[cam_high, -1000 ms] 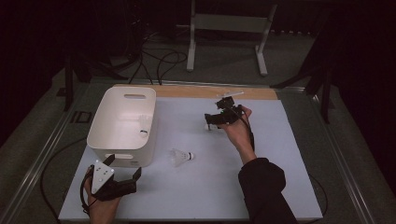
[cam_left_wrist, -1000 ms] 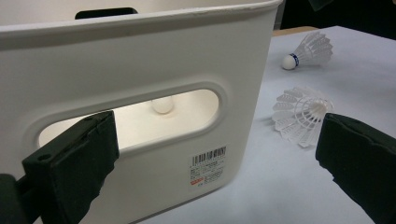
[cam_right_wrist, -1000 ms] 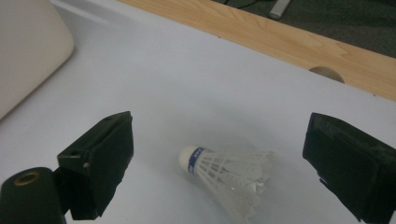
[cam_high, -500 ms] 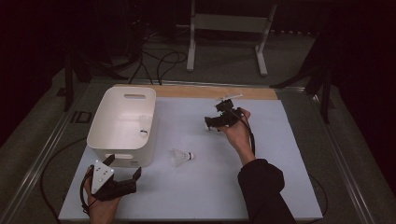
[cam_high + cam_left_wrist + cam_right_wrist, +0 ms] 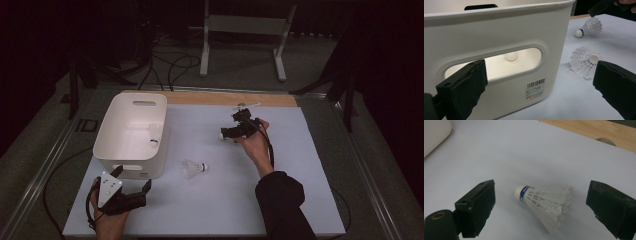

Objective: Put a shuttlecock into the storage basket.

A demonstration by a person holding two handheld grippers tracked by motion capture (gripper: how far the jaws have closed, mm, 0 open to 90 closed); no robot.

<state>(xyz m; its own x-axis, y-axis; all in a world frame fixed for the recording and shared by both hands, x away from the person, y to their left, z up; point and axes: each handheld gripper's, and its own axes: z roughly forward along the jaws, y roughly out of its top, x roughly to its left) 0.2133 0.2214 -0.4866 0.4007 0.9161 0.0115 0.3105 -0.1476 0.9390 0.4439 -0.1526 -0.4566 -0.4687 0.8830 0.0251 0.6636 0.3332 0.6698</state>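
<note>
1. The shuttlecock [image 5: 543, 203] under the right hand-held gripper [image 5: 541, 207] lies on its side on the white surface [image 5: 300, 200], long axis across that gripper's view, with its blue-banded cork tip toward the left jaw and its skirt toward the right jaw.
2. It sits in the far middle of the surface, near the wooden strip [image 5: 225, 98] at the back edge, with bare surface all round it.
3. A second shuttlecock [image 5: 193, 169] lies well apart, nearer the white bin [image 5: 132, 135].
4. The right hand-held gripper's jaws are spread wide either side of the shuttlecock, touching nothing.
5. The left hand-held gripper [image 5: 131, 190] is also spread wide and holds nothing, facing the bin's handle slot.
</note>
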